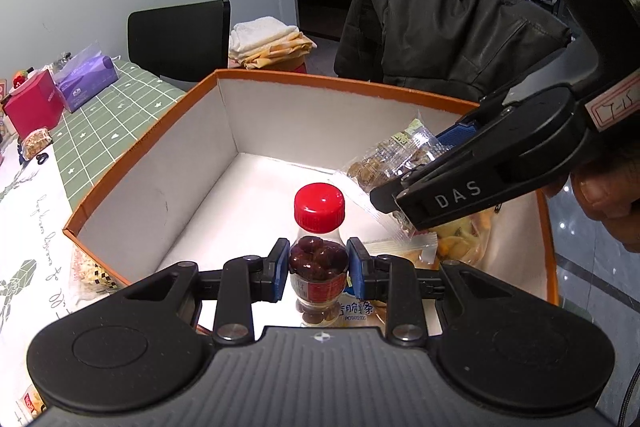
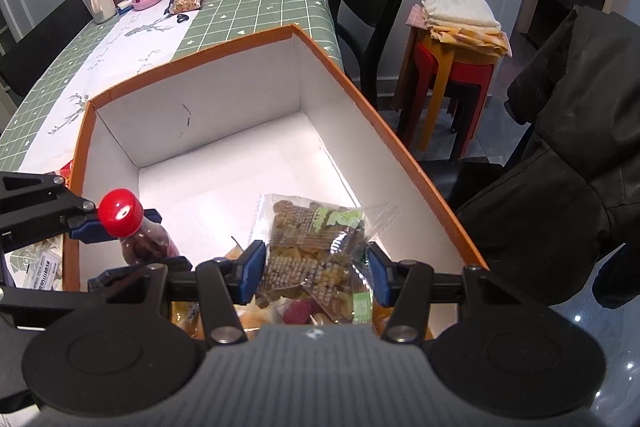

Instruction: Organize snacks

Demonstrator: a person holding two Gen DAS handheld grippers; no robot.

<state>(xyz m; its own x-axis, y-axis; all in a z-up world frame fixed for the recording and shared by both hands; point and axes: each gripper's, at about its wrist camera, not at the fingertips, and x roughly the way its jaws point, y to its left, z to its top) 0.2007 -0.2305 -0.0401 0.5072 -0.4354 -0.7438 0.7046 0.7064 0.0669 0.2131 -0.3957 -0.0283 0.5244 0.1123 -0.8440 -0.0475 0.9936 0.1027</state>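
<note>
Green-checked table [image 2: 256, 15] carries your orange box [image 2: 400, 143]. Your left hand-held gripper [image 1: 319, 269] pinches a red-capped bottle [image 1: 319, 259] upright inside it; your right hand-held gripper [image 2: 316, 273] pinches a clear snack packet [image 2: 316, 239] over other snacks in the box.

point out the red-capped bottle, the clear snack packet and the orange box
bottle [image 1: 319, 207], left wrist view, on its red cap
snack packet [image 2: 310, 243], right wrist view, middle of the clear wrapper
orange box [image 2: 340, 75], right wrist view, on its orange right rim
</note>
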